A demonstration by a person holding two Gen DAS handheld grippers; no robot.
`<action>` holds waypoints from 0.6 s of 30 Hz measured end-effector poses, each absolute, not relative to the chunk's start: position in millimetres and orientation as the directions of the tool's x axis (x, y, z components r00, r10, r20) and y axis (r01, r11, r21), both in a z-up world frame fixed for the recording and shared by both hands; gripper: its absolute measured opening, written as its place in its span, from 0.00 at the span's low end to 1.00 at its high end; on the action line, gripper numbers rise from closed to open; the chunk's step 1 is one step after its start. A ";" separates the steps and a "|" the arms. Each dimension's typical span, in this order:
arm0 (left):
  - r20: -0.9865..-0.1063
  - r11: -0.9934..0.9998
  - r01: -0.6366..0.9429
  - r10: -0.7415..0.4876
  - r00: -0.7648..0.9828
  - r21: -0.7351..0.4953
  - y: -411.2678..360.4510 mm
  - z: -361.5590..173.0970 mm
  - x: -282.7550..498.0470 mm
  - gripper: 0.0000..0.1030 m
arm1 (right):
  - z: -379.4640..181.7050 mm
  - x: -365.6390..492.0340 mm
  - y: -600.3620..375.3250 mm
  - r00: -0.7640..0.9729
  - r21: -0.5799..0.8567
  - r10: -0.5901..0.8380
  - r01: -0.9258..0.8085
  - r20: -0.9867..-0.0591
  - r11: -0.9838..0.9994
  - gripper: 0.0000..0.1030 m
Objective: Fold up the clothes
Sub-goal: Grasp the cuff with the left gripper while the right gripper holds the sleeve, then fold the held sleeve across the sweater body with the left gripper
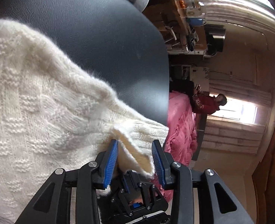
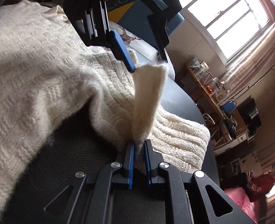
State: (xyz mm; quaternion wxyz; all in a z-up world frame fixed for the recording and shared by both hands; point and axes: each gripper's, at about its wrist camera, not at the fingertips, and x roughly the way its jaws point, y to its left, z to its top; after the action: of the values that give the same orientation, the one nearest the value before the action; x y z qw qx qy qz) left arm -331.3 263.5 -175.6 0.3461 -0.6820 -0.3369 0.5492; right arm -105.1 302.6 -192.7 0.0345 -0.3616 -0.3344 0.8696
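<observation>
The right gripper pinches the sweater hem; the strip rises frame-centre to the left gripper, whose open jaws seemingly straddle it unpressed.

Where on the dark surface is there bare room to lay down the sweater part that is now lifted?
Bare black leather surface lies between the cream knit sweater and the right hand-held gripper; more beyond the sweater's edge. Crowded around the ribbed hem and left hand-held gripper.

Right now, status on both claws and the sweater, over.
Right claw shut on sweater edge. Left claw open, same strip of knit between its pads, not pinched. Sweater spread on black table. Nothing in the way.
</observation>
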 end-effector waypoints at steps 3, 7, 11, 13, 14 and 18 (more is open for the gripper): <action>-0.510 -0.536 0.100 0.835 0.205 -0.838 269.4 -186.1 -322.5 0.35 | -193.7 -105.1 299.4 -0.741 -0.622 0.307 0.186 -0.597 -0.761 0.13; -0.547 -0.575 0.082 0.806 0.226 -0.814 274.2 -192.8 -313.7 0.35 | -193.6 -105.3 297.8 -0.745 -0.630 0.312 0.182 -0.589 -0.755 0.13; -0.651 -0.651 -0.066 0.738 0.179 -0.756 281.3 -177.4 -303.3 0.07 | -192.9 -107.2 296.9 -0.747 -0.639 0.321 0.175 -0.582 -0.749 0.13; -0.683 -0.667 -0.147 0.718 0.134 -0.730 285.6 -163.8 -297.9 0.07 | -191.0 -107.5 297.2 -0.747 -0.638 0.323 0.171 -0.581 -0.751 0.13; -0.685 -0.663 -0.185 0.721 0.104 -0.726 286.8 -152.1 -295.3 0.07 | -188.8 -107.8 298.2 -0.747 -0.631 0.318 0.170 -0.584 -0.757 0.15; -0.643 -0.627 -0.315 0.763 -0.065 -0.713 277.3 -86.9 -293.2 0.06 | -145.7 -97.8 333.9 -0.754 -0.389 0.215 0.057 -0.620 -0.920 0.65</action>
State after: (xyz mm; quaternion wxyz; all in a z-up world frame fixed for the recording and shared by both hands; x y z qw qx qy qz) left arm -293.2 277.3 -86.9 0.3840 -0.5659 -0.1979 0.7022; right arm -97.8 333.9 -145.7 0.0430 -0.3478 -0.1958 0.9159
